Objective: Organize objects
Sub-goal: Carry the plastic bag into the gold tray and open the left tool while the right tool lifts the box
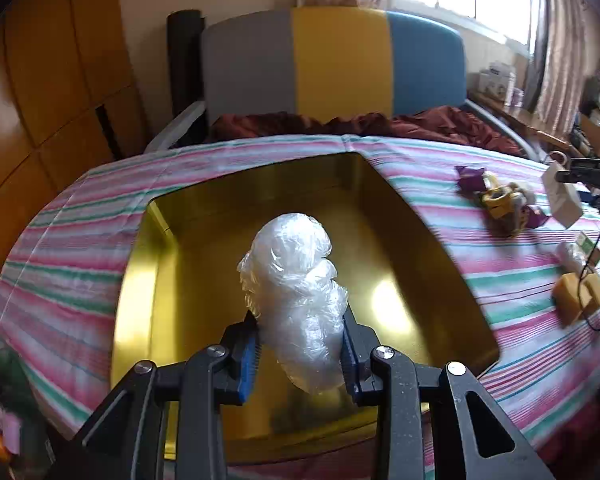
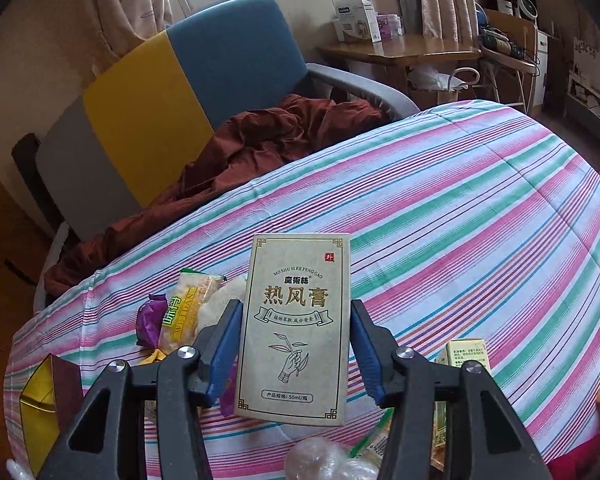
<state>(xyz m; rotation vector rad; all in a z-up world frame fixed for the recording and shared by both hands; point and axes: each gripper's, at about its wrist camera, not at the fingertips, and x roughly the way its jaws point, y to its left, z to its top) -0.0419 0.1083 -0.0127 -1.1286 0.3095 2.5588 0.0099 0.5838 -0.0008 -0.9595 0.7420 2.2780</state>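
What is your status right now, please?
Left tool shut on plastic wad over gold tray. Right tool holds carton. Nothing blocking.

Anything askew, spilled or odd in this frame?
Nothing spilled or damaged. The snack packets lie in a loose heap on the striped cloth, still unsorted, and the gold tin looks empty under the plastic-wrapped bundle.

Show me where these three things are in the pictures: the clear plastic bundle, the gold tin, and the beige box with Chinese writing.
clear plastic bundle [image 1: 296, 280]: left wrist view, middle of the crumpled wrap.
gold tin [image 1: 416, 248]: left wrist view, bare inner right wall.
beige box [image 2: 296, 328]: right wrist view, centre of printed front face.
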